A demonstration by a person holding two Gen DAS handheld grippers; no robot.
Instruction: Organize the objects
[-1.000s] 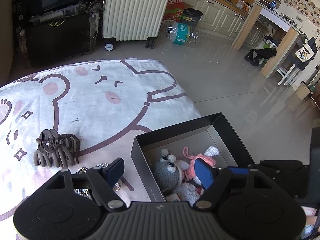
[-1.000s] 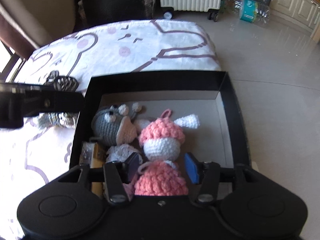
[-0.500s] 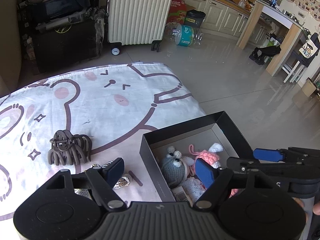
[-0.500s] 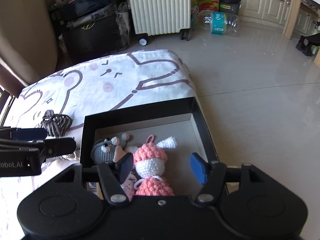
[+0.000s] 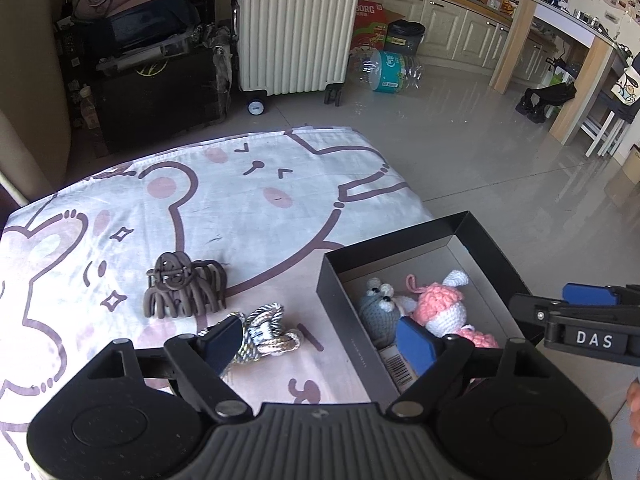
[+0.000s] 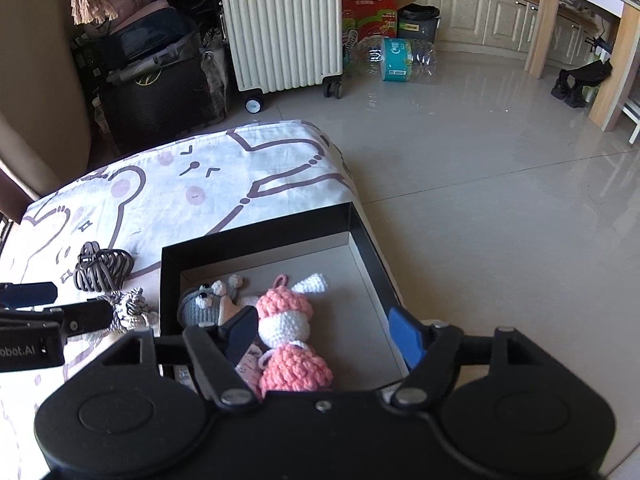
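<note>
Rope bundle (image 5: 264, 330) lies on the sheet at lower centre, just ahead of the left gripper (image 5: 320, 340), whose jaws gape empty, nearer than the equally slack right gripper (image 6: 324, 332) over the box (image 6: 256, 236).

I see a glossy grey tiled floor (image 6: 480, 184), a ribbed cream suitcase (image 6: 282, 24) by dark luggage (image 5: 156, 96), cream kitchen cabinets (image 6: 472, 4) behind, sunlight glaring across everything.

The left gripper (image 5: 320, 342) hides part of the cord (image 5: 264, 330) and the near end of the box (image 5: 400, 240). The right gripper (image 6: 324, 332) covers the pink doll's (image 6: 288, 328) lower body. A barcoded item (image 5: 396, 364) in the box is mostly hidden.
</note>
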